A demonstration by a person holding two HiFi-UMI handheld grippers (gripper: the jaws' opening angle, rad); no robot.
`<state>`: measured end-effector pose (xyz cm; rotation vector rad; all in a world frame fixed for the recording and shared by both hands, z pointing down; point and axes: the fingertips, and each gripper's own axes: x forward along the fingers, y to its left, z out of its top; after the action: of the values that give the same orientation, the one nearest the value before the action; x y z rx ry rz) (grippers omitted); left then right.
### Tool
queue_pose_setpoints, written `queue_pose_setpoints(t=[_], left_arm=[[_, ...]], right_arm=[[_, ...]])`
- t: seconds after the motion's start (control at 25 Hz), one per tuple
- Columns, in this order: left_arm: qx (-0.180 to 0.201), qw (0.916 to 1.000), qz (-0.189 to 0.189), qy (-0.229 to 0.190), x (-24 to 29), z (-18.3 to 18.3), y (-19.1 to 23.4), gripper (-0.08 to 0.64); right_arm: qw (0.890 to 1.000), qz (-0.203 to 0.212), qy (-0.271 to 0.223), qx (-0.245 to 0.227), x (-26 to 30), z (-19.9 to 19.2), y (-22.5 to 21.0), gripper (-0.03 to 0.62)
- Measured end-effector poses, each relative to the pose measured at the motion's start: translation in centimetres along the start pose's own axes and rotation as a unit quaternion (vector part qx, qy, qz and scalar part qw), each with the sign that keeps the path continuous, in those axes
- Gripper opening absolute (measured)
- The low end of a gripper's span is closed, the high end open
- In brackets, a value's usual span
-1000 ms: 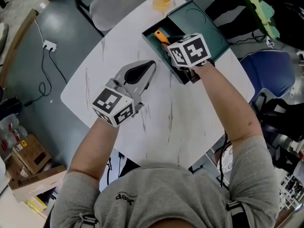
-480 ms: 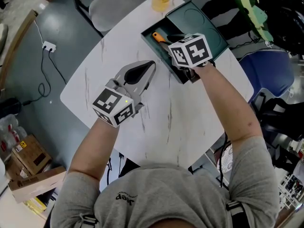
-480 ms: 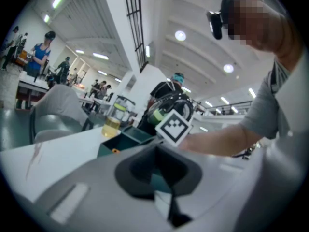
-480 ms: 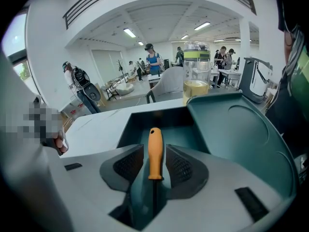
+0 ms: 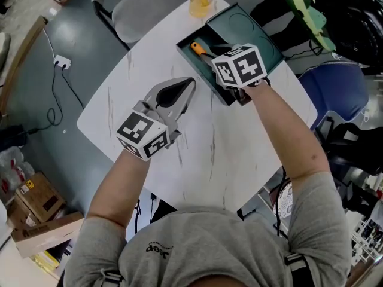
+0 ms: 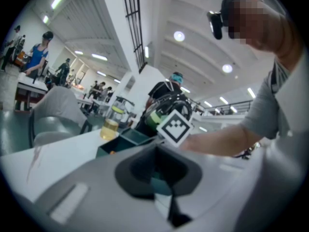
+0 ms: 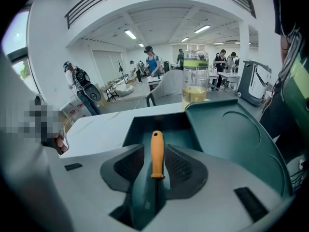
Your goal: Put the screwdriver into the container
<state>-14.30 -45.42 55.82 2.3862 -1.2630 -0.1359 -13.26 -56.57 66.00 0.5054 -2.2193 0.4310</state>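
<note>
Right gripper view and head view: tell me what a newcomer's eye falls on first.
The orange-handled screwdriver lies in the teal container at the far corner of the white table. It sits between the jaws of the right gripper, which have just been opening and do not press on it. The left gripper is shut, over the table's middle.

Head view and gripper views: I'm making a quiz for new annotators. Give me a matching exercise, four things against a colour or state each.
Things:
1. screwdriver
2. container
3. jar
4. left gripper

Colour or state:
A. holds yellow liquid
B. orange handle, lying inside the box
C. jaws together, holding nothing
D. dark green, lid open

Pairs: 1-B, 2-D, 3-A, 4-C
</note>
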Motion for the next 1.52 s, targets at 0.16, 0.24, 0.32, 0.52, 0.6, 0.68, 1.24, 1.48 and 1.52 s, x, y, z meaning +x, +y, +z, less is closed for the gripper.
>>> queue_pose_setpoints(t=[0.16, 0.24, 0.32, 0.52, 0.6, 0.68, 1.24, 1.48, 1.52], left_arm=[[0.004, 1.0000, -0.003, -0.003, 0.1, 0.6, -0.7, -0.002], [0.006, 1.0000, -0.005, -0.005, 0.1, 1.0, -1.0, -0.002], [0.008, 0.9999, -0.007, -0.005, 0.0, 1.3, -1.1, -0.002], [0.014, 0.9998, -0.013, -0.009, -0.7, 2.8, -1.6, -0.002], [0.017, 0.9997, -0.016, -0.012, -0.9, 3.5, -1.9, -0.002], [0.021, 0.9994, -0.020, -0.015, -1.1, 4.3, -2.4, -0.002], [0.047, 0.9970, -0.051, -0.036, -5.7, 9.4, -6.8, -0.002], [0.063, 0.9947, -0.072, -0.037, -8.8, 12.2, -8.9, -0.002], [0.065, 0.9942, -0.077, -0.038, -9.3, 12.7, -9.3, -0.002]], right_arm=[[1.000, -0.007, -0.008, 0.000, -1.2, 0.2, -0.1, 0.125], [1.000, -0.009, -0.015, -0.001, -1.8, 0.5, -0.2, 0.118], [1.000, -0.012, -0.022, 0.000, -2.5, 1.0, -0.3, 0.113], [0.999, -0.024, -0.037, 0.003, -4.5, 2.3, 0.0, 0.091], [0.999, -0.030, -0.045, 0.005, -5.5, 2.7, 0.1, 0.079], [0.998, -0.036, -0.056, 0.008, -6.7, 3.1, 0.2, 0.065], [0.989, -0.054, -0.132, 0.030, -15.2, 5.2, 4.4, 0.009], [0.983, -0.065, -0.169, 0.037, -19.8, 6.9, 7.5, 0.009], [0.981, -0.067, -0.175, 0.038, -20.7, 7.2, 8.1, 0.009]])
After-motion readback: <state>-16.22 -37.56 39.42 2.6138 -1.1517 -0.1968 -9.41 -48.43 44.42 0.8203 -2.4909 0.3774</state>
